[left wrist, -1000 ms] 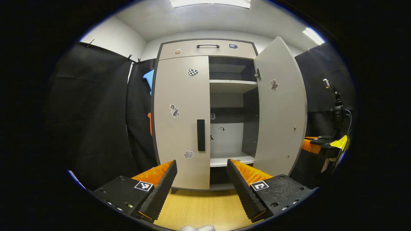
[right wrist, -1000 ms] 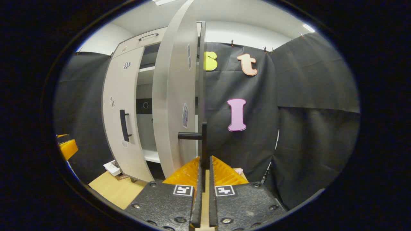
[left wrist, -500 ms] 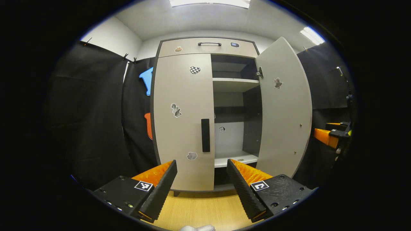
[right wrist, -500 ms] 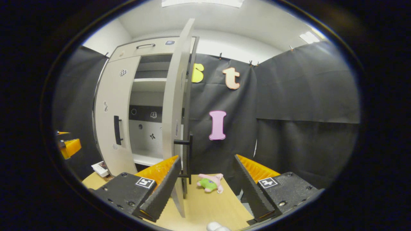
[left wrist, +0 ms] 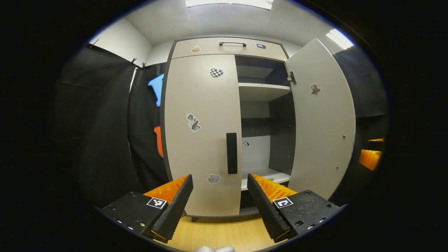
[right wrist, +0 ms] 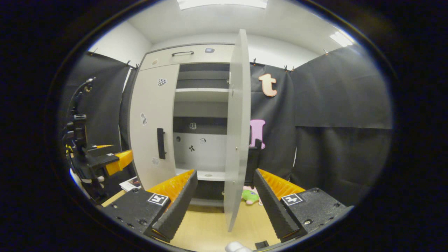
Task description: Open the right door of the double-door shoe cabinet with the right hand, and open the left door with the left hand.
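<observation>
Tall pale-grey double-door shoe cabinet stands on the light wood floor against the black cloth wall; its flat grey right door is swung wide, exposing white shelves, while the flat grey left door with its black vertical bar handle is closed. Left gripper faces the left door, fingers spread wide, holding nothing, handle short of the gap between them. Right gripper likewise wide apart and empty, the open door's edge standing between its fingers, untouched.
</observation>
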Motion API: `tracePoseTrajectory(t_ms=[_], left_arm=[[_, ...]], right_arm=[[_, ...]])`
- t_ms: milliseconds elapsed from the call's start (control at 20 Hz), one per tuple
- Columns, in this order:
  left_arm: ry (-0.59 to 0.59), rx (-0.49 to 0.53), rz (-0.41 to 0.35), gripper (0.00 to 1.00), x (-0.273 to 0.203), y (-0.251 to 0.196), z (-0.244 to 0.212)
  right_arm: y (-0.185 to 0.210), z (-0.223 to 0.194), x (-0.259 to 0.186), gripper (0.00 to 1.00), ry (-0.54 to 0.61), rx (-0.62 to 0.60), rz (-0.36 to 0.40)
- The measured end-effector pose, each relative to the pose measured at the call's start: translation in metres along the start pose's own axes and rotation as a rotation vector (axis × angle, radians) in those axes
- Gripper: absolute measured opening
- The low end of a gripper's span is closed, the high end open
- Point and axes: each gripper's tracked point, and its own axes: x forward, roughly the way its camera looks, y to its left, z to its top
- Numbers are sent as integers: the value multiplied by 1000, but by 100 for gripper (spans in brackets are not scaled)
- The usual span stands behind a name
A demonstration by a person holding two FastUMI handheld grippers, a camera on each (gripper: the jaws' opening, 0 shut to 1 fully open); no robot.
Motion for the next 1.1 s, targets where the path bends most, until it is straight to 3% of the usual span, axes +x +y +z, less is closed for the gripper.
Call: tracePoseTrajectory(t_ms=[450,850,1100], left_arm=[[-36,-13,-26,94,77,-16,5],[5,-36,-16,94,155,-22,-9],[18,-51,7,94,179,-17,-13]], right_arm=[[33,0,-1,100,25,11,24],[34,0,11,100,40,-4,-1],[25,0,17,100,42,-15,-21]])
